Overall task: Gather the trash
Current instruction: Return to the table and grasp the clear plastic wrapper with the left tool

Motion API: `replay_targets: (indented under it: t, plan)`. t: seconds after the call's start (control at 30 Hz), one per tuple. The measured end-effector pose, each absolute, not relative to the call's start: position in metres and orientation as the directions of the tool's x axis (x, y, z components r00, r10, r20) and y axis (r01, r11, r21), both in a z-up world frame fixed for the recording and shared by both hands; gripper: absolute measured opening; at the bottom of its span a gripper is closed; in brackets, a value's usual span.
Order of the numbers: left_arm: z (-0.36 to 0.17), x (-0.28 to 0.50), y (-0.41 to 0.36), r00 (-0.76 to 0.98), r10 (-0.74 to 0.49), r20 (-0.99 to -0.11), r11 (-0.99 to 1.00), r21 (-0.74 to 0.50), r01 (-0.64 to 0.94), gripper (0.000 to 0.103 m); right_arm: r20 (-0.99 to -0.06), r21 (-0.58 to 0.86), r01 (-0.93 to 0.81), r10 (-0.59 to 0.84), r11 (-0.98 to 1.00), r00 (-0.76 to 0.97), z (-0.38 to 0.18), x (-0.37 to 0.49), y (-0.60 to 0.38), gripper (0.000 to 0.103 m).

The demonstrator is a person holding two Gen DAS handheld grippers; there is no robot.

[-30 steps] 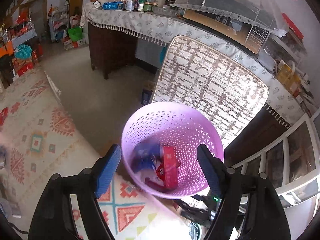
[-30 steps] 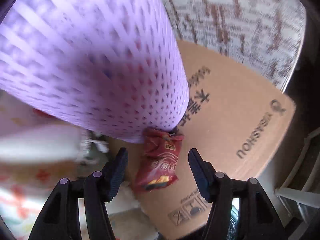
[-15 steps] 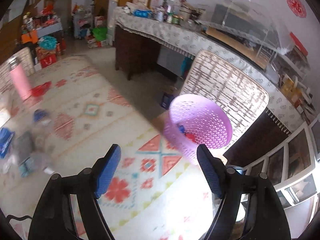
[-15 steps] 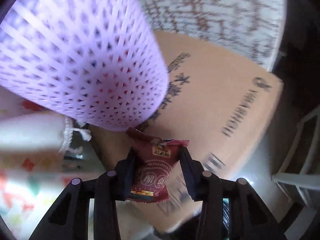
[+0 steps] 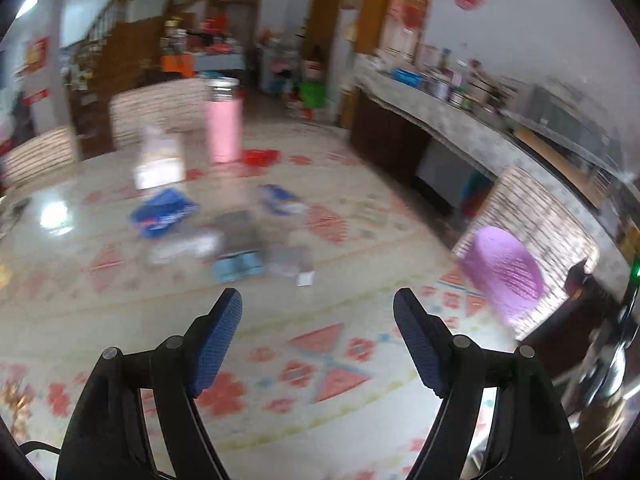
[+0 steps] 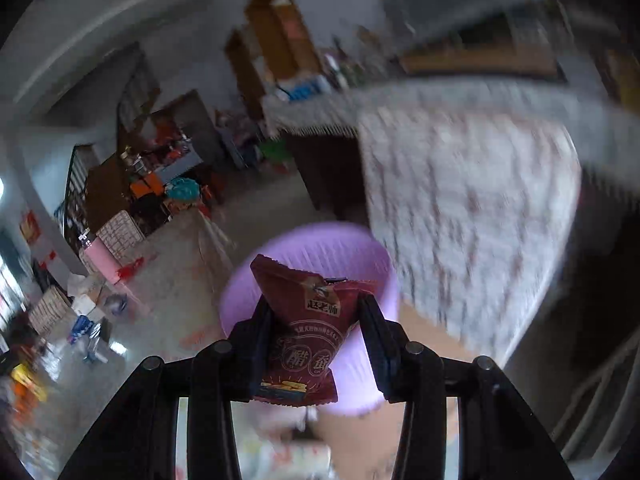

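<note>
My right gripper is shut on a dark red snack packet and holds it up in front of the purple mesh trash basket, just at its near rim. My left gripper is open and empty above the patterned tablecloth. Several blurred wrappers lie ahead of it: a blue packet, a grey one and a light blue one. The basket shows at the right in the left wrist view.
A pink bottle and a white box stand at the table's far side. A woven chair back rises behind the basket, over a cardboard box. A long cloth-covered counter runs along the right wall.
My right gripper closed on the red packet beside the basket's base and lifted it to the basket's rim. My left gripper swung left, away from the basket, toward the wrappers on the table.
</note>
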State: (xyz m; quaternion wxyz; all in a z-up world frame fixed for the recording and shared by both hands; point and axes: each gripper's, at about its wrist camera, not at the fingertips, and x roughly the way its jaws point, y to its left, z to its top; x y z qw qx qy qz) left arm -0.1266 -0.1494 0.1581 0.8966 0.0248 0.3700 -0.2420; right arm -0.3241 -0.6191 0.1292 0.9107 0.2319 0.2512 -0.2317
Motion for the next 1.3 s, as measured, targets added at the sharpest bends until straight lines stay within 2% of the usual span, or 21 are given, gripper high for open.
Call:
replay_targets:
  t: [0.07, 0.1, 0.13, 0.2, 0.47, 0.63, 0.8, 1.07, 1.3]
  plan:
    - [0.16, -0.131, -0.123, 0.644, -0.373, -0.668, 0.907, -0.115, 0.406, 0.077, -0.564, 0.273, 0.535, -0.317, 0.799, 0.762, 0.132, -0.294, -0.622, 0.051]
    - [0.161, -0.134, -0.111, 0.66, -0.35, -0.665, 0.918, -0.104, 0.382, 0.077, -0.581, 0.245, 0.539, -0.323, 0.806, 0.747, 0.131, -0.276, -0.623, 0.062]
    - [0.161, -0.136, -0.101, 0.672, -0.333, -0.662, 0.926, -0.096, 0.365, 0.078, -0.597, 0.221, 0.556, -0.34, 0.801, 0.727, 0.128, -0.266, -0.622, 0.066]
    - [0.16, -0.141, -0.081, 0.691, -0.296, -0.659, 0.941, -0.077, 0.33, 0.08, -0.612, 0.216, 0.565, -0.341, 0.796, 0.714, 0.123, -0.256, -0.616, 0.067]
    - [0.135, -0.124, -0.013, 0.722, -0.153, -0.675, 0.983, -0.029, 0.181, 0.082, -0.6, 0.334, 0.332, -0.073, 0.882, 0.797, 0.107, -0.235, -0.518, 0.069]
    - [0.118, -0.105, 0.007, 0.681, -0.193, -0.706, 0.98, -0.101, 0.174, 0.082, -0.595, 0.415, 0.155, 0.139, 0.897, 0.791, 0.093, -0.198, -0.454, 0.07]
    - [0.115, -0.091, 0.002, 0.667, -0.195, -0.719, 0.975, -0.071, 0.209, 0.082, -0.604, 0.464, 0.031, 0.291, 0.885, 0.742, 0.073, -0.153, -0.396, 0.07]
    - [0.113, -0.055, -0.01, 0.648, -0.202, -0.734, 0.968, -0.046, 0.249, 0.082, -0.634, 0.455, -0.049, 0.362, 0.889, 0.683, 0.061, -0.083, -0.346, 0.079]
    - [0.1, 0.001, -0.027, 0.612, -0.226, -0.757, 0.958, -0.06, 0.28, 0.082, -0.696, 0.313, -0.117, 0.312, 0.942, 0.647, 0.049, -0.015, -0.319, 0.084]
